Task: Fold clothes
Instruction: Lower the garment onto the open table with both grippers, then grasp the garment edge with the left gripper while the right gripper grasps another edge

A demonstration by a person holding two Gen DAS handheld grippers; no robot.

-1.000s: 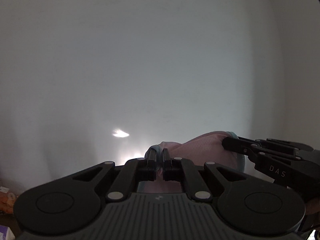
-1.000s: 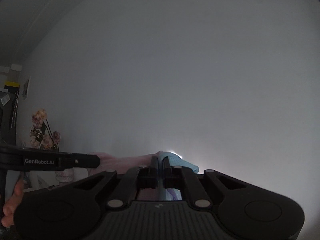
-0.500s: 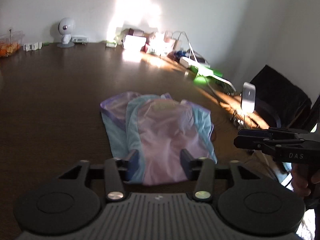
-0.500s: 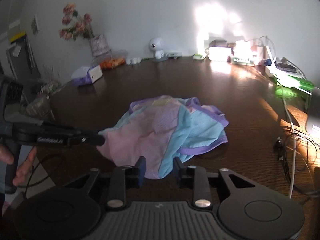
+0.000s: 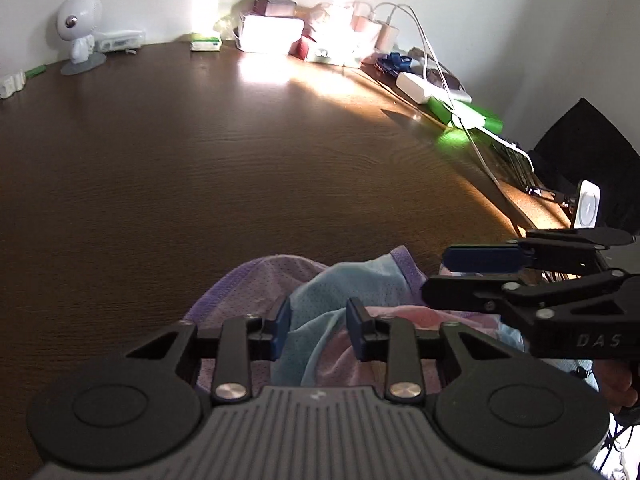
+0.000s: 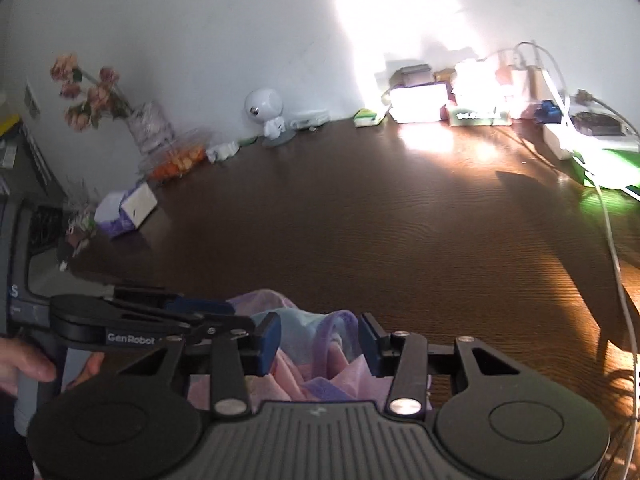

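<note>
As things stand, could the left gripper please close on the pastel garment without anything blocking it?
Probably yes: the left gripper is open with the pastel garment bunched between its fingers, and the right gripper sits off to the side.

Both wrist views low, close, facing forward, sharing garment [image 5: 352, 280] (table [image 6: 400, 208] beyond)

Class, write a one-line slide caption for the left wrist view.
Open left gripper poised over a crumpled pastel mesh garment on a dark wooden table, right gripper open alongside.
</note>
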